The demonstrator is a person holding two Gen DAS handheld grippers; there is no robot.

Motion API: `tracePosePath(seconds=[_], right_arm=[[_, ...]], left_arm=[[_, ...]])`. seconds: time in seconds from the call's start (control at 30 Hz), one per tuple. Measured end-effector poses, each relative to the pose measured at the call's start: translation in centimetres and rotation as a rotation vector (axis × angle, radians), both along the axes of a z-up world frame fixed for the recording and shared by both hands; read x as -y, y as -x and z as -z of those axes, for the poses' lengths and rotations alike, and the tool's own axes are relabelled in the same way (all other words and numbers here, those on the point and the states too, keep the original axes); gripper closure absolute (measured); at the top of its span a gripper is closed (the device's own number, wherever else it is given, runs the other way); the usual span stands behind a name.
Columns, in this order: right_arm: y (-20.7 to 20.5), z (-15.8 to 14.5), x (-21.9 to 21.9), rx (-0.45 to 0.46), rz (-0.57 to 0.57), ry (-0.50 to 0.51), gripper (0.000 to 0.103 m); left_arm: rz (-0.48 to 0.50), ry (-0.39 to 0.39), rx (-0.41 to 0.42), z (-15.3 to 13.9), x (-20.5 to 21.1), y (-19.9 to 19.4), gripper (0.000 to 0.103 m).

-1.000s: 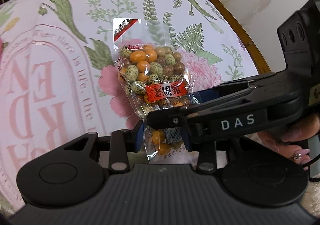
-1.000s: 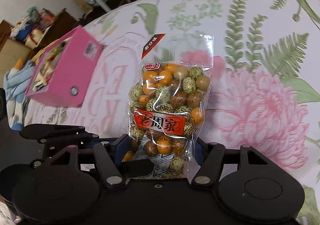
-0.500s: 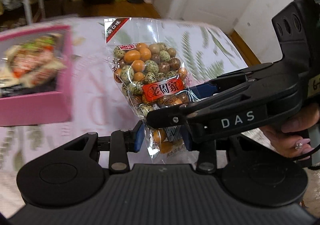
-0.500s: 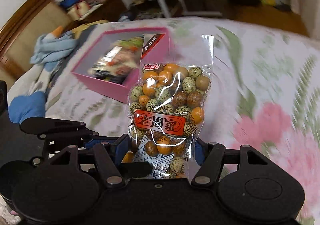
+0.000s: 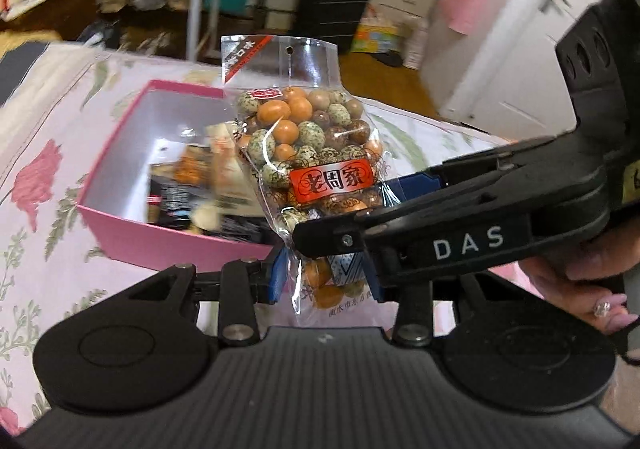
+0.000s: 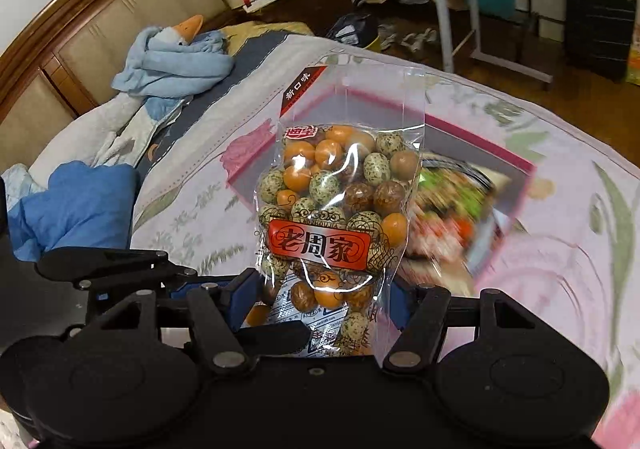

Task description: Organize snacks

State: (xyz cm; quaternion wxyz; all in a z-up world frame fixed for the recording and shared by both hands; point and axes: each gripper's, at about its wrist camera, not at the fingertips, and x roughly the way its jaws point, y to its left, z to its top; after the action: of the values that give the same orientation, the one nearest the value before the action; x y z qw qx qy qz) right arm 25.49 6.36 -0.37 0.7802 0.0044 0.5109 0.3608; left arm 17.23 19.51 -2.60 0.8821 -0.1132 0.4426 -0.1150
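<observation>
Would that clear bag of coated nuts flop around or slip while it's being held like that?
The bag of nuts stands upright above both grippers, so it is probably packed fairly firm. Its glossy film looks slippery. The empty top flap would likely bend easily.

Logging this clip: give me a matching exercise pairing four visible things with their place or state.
Things:
1. clear bag of coated peanuts
2. pink cardboard box
3. light blue plush duck
4. black suitcase

Places or states:
A. on the floor by the wall
B. lying near the headboard
C. open, snack packets inside
D. clamped by both grippers

Pairs: 1-D, 2-C, 3-B, 4-A
</observation>
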Motion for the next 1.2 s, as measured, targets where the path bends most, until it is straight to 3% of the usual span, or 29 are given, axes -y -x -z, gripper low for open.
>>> tracePosePath(seconds=[0.13,0.37,0.53,0.73,0.93,1.07,1.2], right_arm=[[-3.3,1.7,-3.2,-0.054,0.004,0.016,0.033],[-9.2,5.6,-5.8,-0.228,0.069,0.004,0.034],[-10.9,7.4,-6.8,-0.281,0.124,-0.09,0.033],[-9.0,6.2,-4.9,-0.177,0.117,-0.106,0.032],[-4.9,3.9,-0.5,-0.035,0.134,-0.122,0.032],[-2.1,2.5,2.9,0.037,0.181,-0.112,0.032],[0.8,0.8,6.0,0.117,0.229,-0.083,0.032]], left_arm=[[-0.036,0.025,-0.054,1.6,-3.3,-3.7,0.065],[-0.101,0.084,-0.169,4.7,-7.2,-9.3,0.062],[-0.179,0.032,-0.177,6.3,-8.4,-11.6,0.054],[-0.205,-0.141,-0.122,6.8,-7.1,-10.5,0.049],[-0.191,-0.109,-0.088,6.4,-5.7,-8.1,0.049],[-0.176,-0.15,-0.034,4.8,-3.7,-5.7,0.049],[-0.157,-0.143,0.01,2.5,-2.3,-3.5,0.049]])
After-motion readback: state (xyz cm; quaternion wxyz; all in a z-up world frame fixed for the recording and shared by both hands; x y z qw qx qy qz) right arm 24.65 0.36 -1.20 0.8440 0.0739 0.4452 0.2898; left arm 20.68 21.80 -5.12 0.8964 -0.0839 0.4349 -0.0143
